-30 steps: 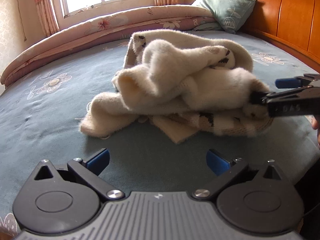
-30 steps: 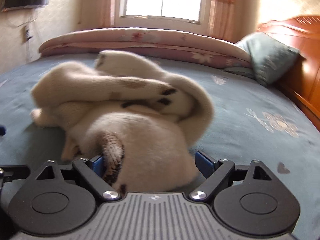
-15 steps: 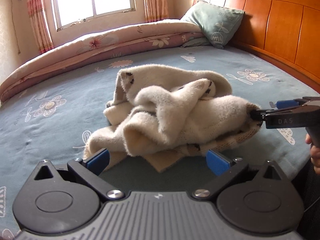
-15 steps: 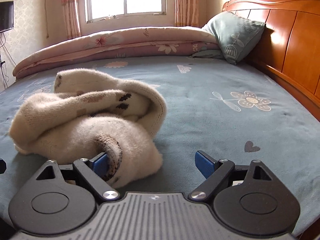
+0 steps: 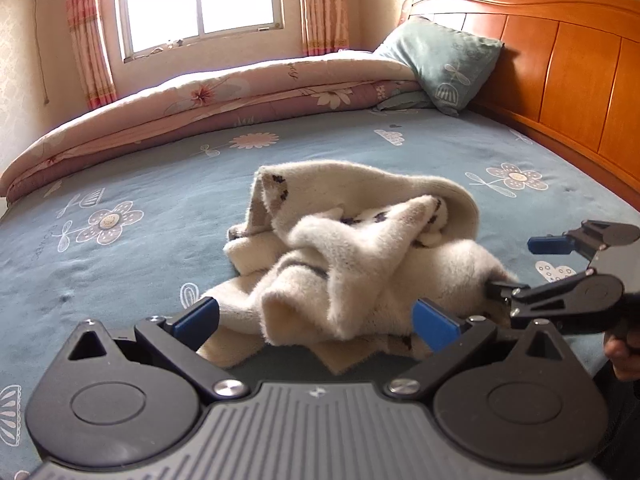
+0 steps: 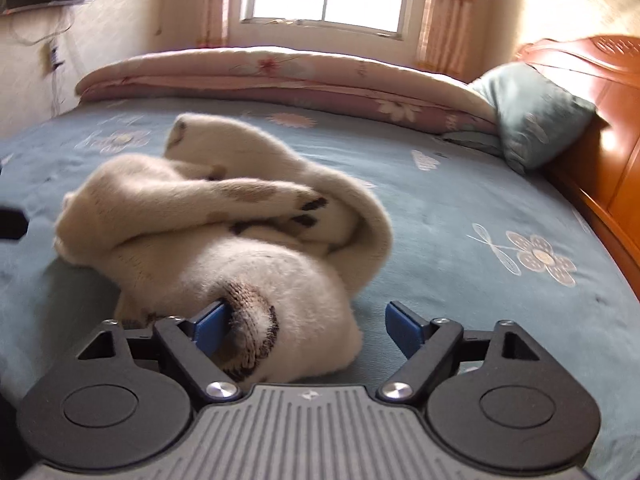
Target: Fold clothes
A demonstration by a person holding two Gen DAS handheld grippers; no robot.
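Lying crumpled mid-frame on the bed (image 5: 140, 184) — cream sweater (image 5: 360, 248). Left gripper (image 5: 316, 322) hovering at its near edge, jaws spread wide, gripping nothing. Right gripper (image 6: 306, 324) also spread wide — left pad (image 6: 210, 322) touching a dark-trimmed cuff (image 6: 252, 312), not clamping it.

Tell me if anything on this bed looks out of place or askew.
The cream sweater lies in a crumpled heap on the bedsheet, sleeves twisted over the body, nothing folded. The right gripper is open, with a dark-patterned edge of the knit pushed against one finger. The rolled quilt and pillow look orderly.
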